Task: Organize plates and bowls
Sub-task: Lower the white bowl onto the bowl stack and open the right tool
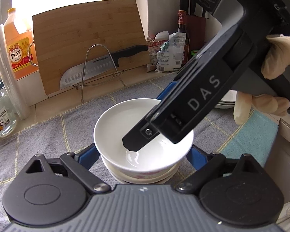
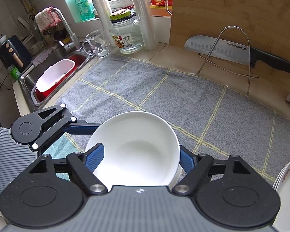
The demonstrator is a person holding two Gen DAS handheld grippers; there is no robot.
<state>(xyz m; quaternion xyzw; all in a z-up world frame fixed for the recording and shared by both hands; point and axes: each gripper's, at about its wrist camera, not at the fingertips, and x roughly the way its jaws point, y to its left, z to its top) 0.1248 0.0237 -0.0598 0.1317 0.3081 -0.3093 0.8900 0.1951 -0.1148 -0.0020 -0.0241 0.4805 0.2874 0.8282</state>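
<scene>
R gripper (image 2: 141, 158) tilted down, one finger (image 2: 94, 157) inside bowl (image 2: 137, 147), other outside, pinching rim | L gripper (image 1: 144, 155) low, level, jaws spread wide either side of bowl | bowl nested on 2nd bowl (image 1: 141, 176), on cloth (image 2: 164, 96) | plates (image 2: 288, 185) to R

A beige counter (image 2: 176, 58) carries a grey checked mat (image 2: 183, 104), a jar (image 2: 125, 34), a glass mug (image 2: 97, 43), a wire rack (image 2: 230, 58) and an upright cutting board (image 2: 237, 13). Stacked bowls (image 1: 143, 135) sit on the mat.

Glossy white ceramic bowl (image 2: 134, 148) on a grey woven cloth mat (image 2: 183, 96); beyond it, a matt bamboo cutting board (image 2: 241, 9) and shiny steel knife (image 2: 222, 48).
</scene>
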